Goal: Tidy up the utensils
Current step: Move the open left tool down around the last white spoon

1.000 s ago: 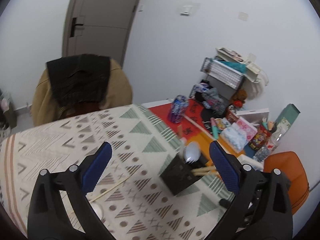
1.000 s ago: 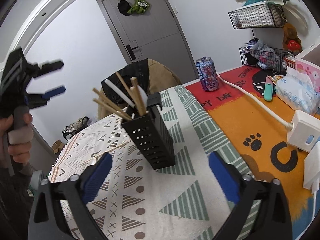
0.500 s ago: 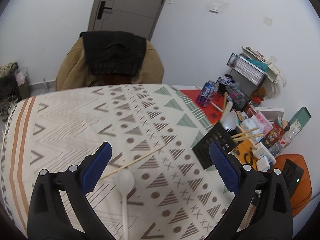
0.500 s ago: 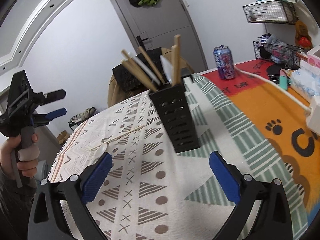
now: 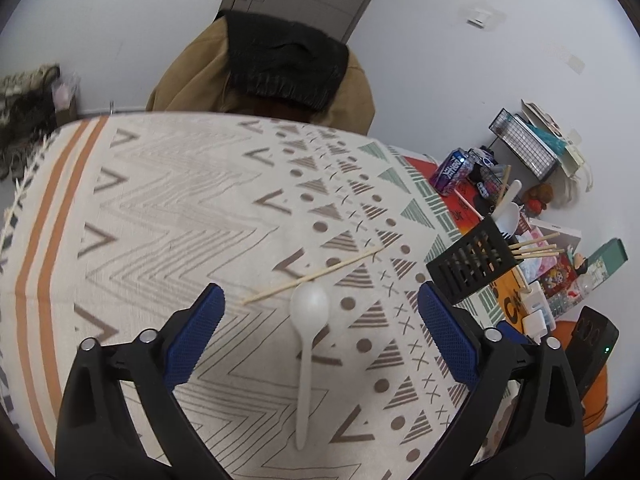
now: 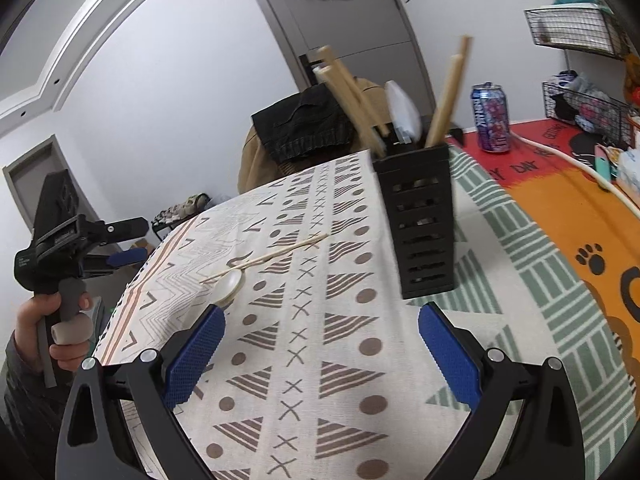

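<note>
Left wrist view, left to right: left gripper [image 5: 320, 314] with jaws wide apart, empty, above patterned tablecloth [image 5: 160, 220]. White plastic spoon [image 5: 308, 344] at frame centre between the blue pads, bowl touching or just beside a single chopstick [image 5: 312, 276]; contact not resolvable. Black utensil holder [image 5: 472, 262] at right, contents partly cut off.

Right wrist view: hand [image 6: 60, 320] at left edge, sleeve cropped. Right gripper [image 6: 320, 344] spread open, empty. Holder utensils motion-blurred.
</note>
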Motion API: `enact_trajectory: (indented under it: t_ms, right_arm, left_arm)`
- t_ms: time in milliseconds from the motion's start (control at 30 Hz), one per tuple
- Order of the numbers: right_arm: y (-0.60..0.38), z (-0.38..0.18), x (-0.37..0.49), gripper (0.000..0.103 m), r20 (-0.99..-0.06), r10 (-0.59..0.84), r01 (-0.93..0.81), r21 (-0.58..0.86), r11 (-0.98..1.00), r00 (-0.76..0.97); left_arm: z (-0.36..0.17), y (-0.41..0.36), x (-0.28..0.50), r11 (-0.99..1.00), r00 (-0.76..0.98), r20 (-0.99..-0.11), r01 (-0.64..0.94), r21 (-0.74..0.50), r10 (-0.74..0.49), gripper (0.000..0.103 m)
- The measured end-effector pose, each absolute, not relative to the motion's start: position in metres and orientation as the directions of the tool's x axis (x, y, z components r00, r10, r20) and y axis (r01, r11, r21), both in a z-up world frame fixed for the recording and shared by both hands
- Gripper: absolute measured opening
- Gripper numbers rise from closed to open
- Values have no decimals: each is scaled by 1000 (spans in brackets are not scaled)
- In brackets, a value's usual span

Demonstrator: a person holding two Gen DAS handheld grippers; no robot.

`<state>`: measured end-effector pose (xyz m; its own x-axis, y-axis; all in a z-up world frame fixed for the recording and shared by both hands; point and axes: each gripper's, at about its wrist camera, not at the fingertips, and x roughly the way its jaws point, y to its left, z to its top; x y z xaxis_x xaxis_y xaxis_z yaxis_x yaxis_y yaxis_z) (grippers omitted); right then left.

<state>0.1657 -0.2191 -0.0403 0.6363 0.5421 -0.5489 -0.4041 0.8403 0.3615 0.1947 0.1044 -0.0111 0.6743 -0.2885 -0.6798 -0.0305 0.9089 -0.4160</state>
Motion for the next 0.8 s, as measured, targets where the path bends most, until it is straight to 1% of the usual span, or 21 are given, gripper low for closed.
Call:
enact_trajectory:
  t_ms: [67, 167, 333, 467, 800]
  right_arm:
    - [-214, -42, 165, 93, -553, 549, -415, 360, 836, 626]
    - [-205, -44, 167, 92, -560, 556, -425, 359, 831, 614]
    - [-194, -49, 170, 90, -579, 559, -433, 355, 829, 594]
    - [-189, -53, 172, 90, -592, 550, -432, 345, 833, 589]
    - [-198, -63, 172, 90, -621, 524, -408, 334, 850, 583]
  left_arm:
    - [-19, 109, 197, 902, 653, -694, -39, -430, -302, 83]
    - [-29, 114, 202, 895, 628, -712, -55, -442, -313, 73]
    - [-44, 114, 213, 890, 586, -737, -55, -453, -338, 64]
    - [-52, 98, 225, 907, 530, -772, -14, -422, -351, 64]
    - [-70, 56, 259, 958, 392, -875, 68, -279, -283, 65]
